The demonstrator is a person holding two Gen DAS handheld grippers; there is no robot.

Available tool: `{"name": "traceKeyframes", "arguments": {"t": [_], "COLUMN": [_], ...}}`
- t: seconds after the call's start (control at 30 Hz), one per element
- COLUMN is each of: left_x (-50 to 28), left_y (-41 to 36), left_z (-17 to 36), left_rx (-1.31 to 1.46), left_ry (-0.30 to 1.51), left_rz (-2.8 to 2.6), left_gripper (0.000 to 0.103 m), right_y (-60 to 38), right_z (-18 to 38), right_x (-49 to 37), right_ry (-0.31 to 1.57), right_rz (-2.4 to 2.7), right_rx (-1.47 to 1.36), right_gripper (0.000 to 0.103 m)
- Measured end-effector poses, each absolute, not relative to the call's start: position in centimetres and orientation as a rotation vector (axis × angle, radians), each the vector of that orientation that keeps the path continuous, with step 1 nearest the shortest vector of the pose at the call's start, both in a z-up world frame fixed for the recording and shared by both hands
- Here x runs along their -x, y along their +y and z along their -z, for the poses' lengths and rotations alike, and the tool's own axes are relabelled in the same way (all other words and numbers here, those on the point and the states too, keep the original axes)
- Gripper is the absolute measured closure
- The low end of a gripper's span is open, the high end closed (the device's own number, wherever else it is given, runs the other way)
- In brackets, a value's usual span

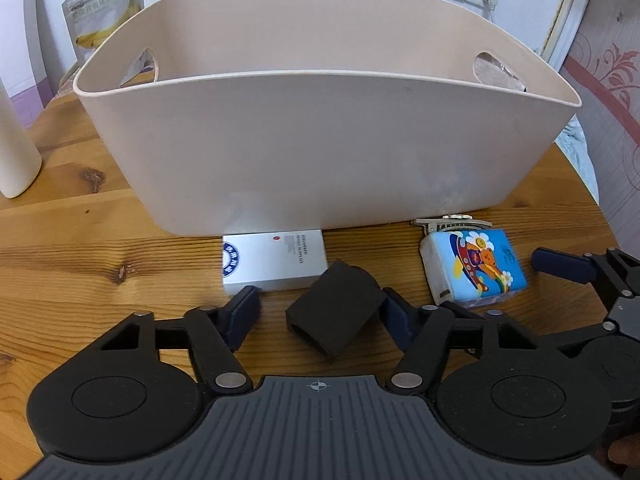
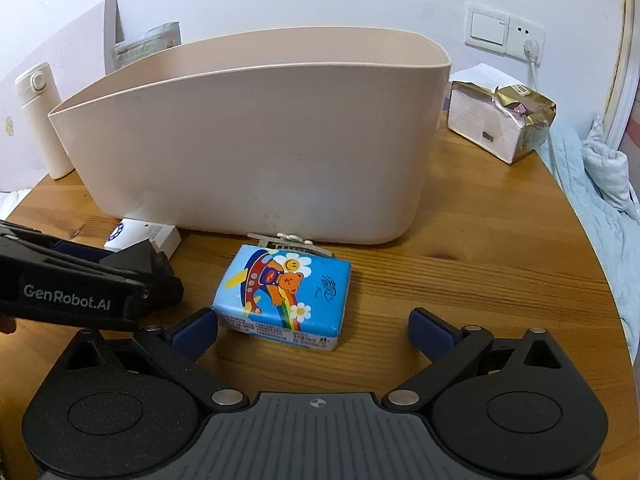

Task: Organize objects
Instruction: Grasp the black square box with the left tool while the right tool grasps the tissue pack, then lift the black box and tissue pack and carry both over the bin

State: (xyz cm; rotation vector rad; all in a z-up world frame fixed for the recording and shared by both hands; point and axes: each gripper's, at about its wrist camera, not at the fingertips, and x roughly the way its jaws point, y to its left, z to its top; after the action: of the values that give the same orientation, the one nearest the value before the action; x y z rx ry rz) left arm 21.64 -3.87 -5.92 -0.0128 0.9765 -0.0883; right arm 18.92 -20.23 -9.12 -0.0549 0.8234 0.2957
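Note:
A large beige basket [image 1: 320, 140] stands on the round wooden table, also in the right wrist view [image 2: 256, 168]. In front of it lie a white box [image 1: 274, 266], a black foam block [image 1: 334, 310], a blue cartoon tissue pack [image 1: 476, 268] and a hair clip [image 1: 452, 222]. My left gripper [image 1: 320, 314] is open with the black block between its fingers; only the right finger touches it. My right gripper [image 2: 314, 332] is open around the near end of the tissue pack [image 2: 284, 294], not touching it. The left gripper's side [image 2: 80, 292] shows at the left of the right wrist view.
A white bottle [image 2: 40, 120] stands at the left. A banana snack bag [image 1: 106, 20] leans on the wall behind the basket. A gold-wrapped tissue package [image 2: 500, 120] sits at the back right. The table edge [image 2: 592, 240] curves on the right, with blue bedding beyond.

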Motion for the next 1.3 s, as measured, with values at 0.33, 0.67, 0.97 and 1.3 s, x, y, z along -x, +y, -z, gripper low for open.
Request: {"name": "traceKeyframes", "arguments": {"t": [0.33,0.67,0.97,1.3], "left_x": [-21.1,-20.3,-19.8,-18.8], "left_y": [-3.6,-2.6,-1.4,-0.4], "left_z": [5.7,5.4,4.5,1.8], "left_rx": [0.006,0.005,0.015,0.034], "left_ry": [0.970,0.961,0.929,0.868], "left_rz": [0.111,0.116,0.119,0.116], "left_gripper": [0.053,0.053,0.053,0.053], "right_y": [-19.1,-19.2,-19.3,-20.4], "right_z": [8.8,8.5,7.9,4.7], "right_x": [-18.5,-17.9,-16.7,-15.1], "right_ry": [0.800,0.804,0.797,0.720], "right_rz": [-0.318,-0.318,-0.327,-0.323], "right_rx": [0.086,0.085,0.077,0.055], "right_gripper": [0.031,0.036,0.036,0.036]}}
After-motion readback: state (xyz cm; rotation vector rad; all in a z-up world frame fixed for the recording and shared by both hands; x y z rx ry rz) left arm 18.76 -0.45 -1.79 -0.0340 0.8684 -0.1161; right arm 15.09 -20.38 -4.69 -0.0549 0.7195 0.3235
